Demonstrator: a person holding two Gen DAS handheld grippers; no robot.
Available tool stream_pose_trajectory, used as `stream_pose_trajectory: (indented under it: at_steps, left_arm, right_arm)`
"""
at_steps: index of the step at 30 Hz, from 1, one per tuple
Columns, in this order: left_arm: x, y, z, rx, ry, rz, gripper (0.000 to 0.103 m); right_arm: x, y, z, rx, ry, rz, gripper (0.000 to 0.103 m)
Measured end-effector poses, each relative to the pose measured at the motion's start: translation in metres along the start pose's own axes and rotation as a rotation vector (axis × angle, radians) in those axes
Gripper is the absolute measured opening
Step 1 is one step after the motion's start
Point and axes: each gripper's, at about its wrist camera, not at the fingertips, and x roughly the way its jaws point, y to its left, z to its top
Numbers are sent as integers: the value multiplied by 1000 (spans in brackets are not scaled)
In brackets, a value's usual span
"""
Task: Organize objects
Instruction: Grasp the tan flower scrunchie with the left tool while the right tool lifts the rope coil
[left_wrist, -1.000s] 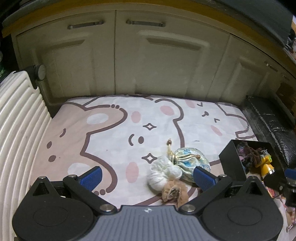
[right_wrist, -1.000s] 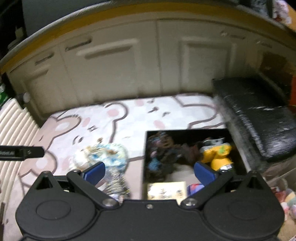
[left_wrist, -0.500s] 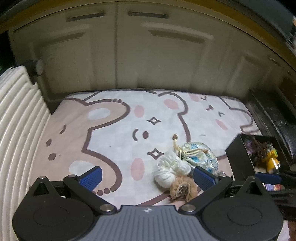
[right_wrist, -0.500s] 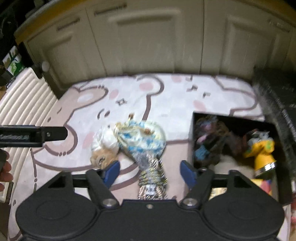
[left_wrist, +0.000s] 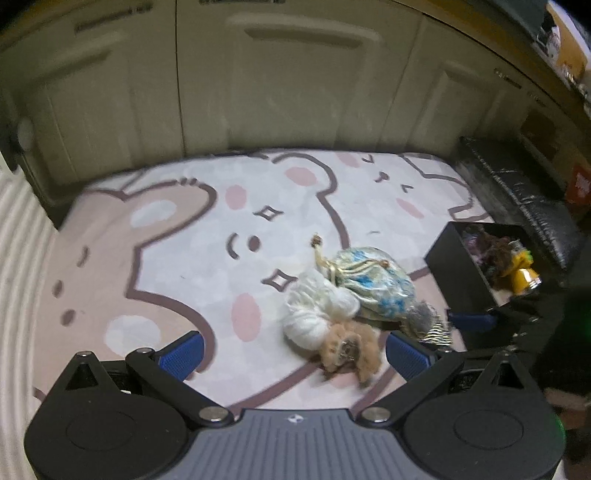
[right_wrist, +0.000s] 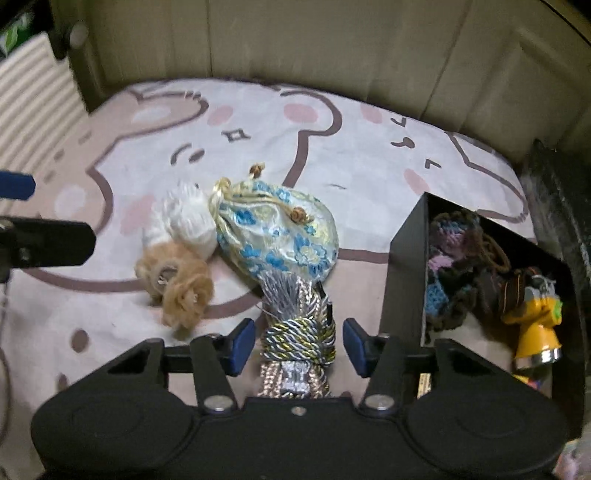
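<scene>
On the bear-print mat (right_wrist: 332, 129) sits the black box (right_wrist: 404, 266) at my right jaws' 2 o'clock. Floral pouch (right_wrist: 280, 236) dead ahead at 12. My right gripper (right_wrist: 299, 345) has been closing its jaws around the twisted-cord tassel (right_wrist: 299, 332), long axis pointing 12, pads not touching yet. Left gripper (left_wrist: 293, 354) hangs wide open, farther off.

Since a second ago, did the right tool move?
Yes. The right tool swung away from the black box, leftward in its own view, down over the corded tassel, closing around it without pressing.
</scene>
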Motion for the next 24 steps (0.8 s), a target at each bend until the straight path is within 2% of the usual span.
stream_pose_trajectory:
  at_steps: [3, 7, 10, 16, 20, 24]
  left_arm:
    - [6, 0, 1, -15, 26, -22, 99]
    - [16, -6, 0, -9, 70, -50, 84]
    - [26, -10, -2, 0, 103, -59, 77]
    - [44, -20, -3, -14, 145, -97, 75]
    - [54, -22, -1, -57, 167, -95, 71]
    - [65, -23, 0, -92, 202, -91, 55]
  right_arm:
    - [2, -1, -2, 1, 1, 17, 43]
    - [-1, -4, -5, 14, -16, 38, 41]
    - [-6, -10, -6, 51, -27, 68, 41]
    - [-20, -22, -7, 120, -67, 136, 41]
    - [-25, -27, -7, 135, -80, 138, 41]
    - [-27, -31, -9, 154, -85, 150, 41]
